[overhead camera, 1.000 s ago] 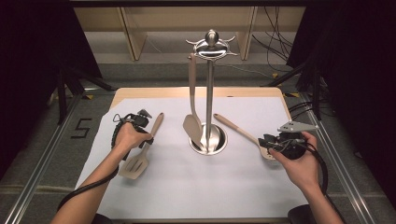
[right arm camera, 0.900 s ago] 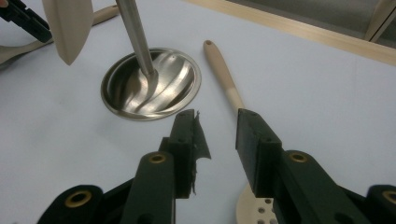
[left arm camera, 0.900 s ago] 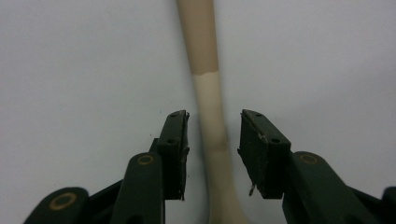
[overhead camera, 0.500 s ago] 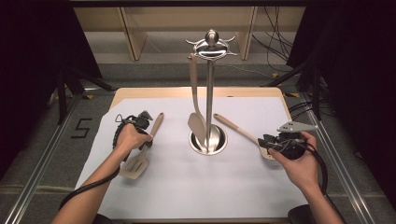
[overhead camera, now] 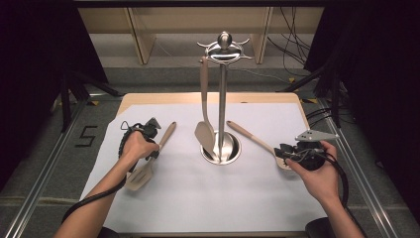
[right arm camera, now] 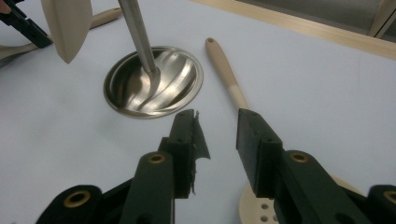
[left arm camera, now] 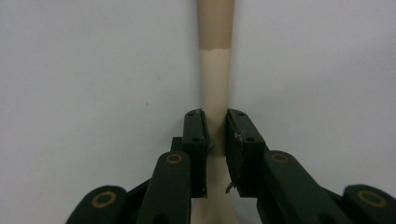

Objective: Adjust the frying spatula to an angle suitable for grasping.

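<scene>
Left tongs (left arm camera: 215,135) pinched the spatula (left arm camera: 215,70) neck, apparently firmly; right tongs (right arm camera: 219,140) gaped beside the spoon (right arm camera: 228,77). Lifting level would suit hanging on the stand (overhead camera: 221,99).

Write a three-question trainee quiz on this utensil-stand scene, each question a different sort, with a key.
1. True or false: the left gripper has its fingers closed on the neck of the slotted spatula.
2. Multiple choice: where is the plain spatula? A. flat on the white sheet B. hanging from the utensil stand C. held in the right gripper
3. Fill in: the right gripper has its fingers spread apart, and the utensil lying under it is the perforated ____.

Key:
1. True; the left gripper view shows both fingers pressed against the neck.
2. B
3. spoon
</scene>
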